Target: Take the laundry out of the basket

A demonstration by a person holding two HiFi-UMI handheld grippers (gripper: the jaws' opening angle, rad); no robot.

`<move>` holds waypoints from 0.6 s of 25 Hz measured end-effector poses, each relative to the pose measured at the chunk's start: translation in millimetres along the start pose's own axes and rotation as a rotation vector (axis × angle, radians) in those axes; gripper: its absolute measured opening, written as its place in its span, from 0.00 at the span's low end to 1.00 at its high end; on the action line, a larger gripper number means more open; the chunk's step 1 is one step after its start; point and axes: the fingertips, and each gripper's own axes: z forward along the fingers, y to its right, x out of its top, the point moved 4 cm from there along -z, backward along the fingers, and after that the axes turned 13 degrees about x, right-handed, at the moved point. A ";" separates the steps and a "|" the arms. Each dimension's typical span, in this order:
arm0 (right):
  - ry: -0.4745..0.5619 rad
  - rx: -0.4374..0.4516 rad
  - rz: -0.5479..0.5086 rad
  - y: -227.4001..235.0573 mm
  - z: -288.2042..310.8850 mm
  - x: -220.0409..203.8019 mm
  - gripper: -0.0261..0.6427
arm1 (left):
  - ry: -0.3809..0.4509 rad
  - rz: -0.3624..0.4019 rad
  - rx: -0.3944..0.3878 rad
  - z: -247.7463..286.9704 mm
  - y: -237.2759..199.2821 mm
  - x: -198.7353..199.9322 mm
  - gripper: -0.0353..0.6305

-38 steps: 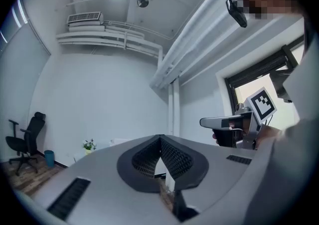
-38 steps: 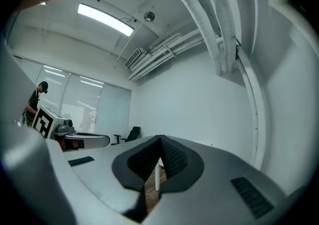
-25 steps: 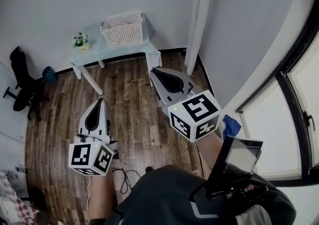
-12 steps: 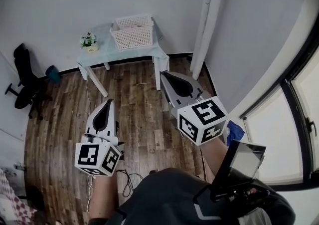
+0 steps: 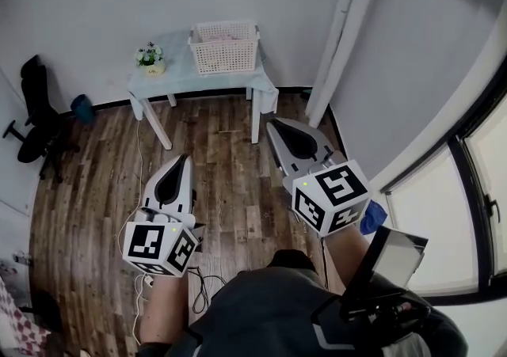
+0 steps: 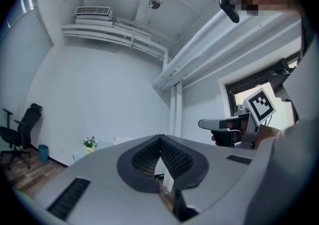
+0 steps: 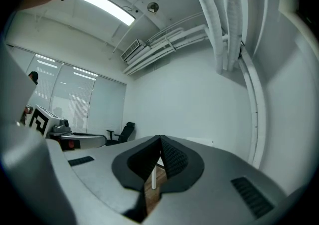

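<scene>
A white lattice laundry basket [image 5: 224, 47] stands on a small pale table [image 5: 169, 79] against the far wall, with pale laundry [image 5: 227, 31] showing inside it. My left gripper [image 5: 184, 161] is held over the wooden floor, well short of the table, with its jaws shut and nothing between them. My right gripper [image 5: 279, 126] hovers closer to the table's right leg, also shut and empty. In the left gripper view the dark ribbed pads [image 6: 172, 158] meet at the tip, and in the right gripper view the pads [image 7: 169, 156] meet too.
A small pot of flowers [image 5: 150, 58] sits on the table's left end. A black office chair [image 5: 32, 106] and a blue bin [image 5: 81, 108] stand at the left wall. A white pipe column [image 5: 342, 39] rises right of the table. Cables [image 5: 198, 280] lie on the floor near the person.
Both grippers have advanced toward the table, and the basket now sits further right and larger in the head view. The jaws have stayed shut.
</scene>
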 end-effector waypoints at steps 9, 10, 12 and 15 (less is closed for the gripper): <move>0.005 0.020 -0.020 28.3 26.6 0.2 0.06 | -0.013 -0.007 0.015 34.9 -13.9 -6.3 0.07; 0.010 0.022 -0.016 35.2 31.7 -0.1 0.06 | -0.019 -0.003 0.019 41.6 -15.6 -6.7 0.07; 0.017 0.027 -0.002 51.3 42.3 -1.4 0.06 | -0.027 0.005 0.020 57.4 -16.4 -7.1 0.07; 0.025 0.037 0.015 79.6 55.8 -3.1 0.06 | -0.018 0.020 -0.012 85.1 -7.3 -7.1 0.07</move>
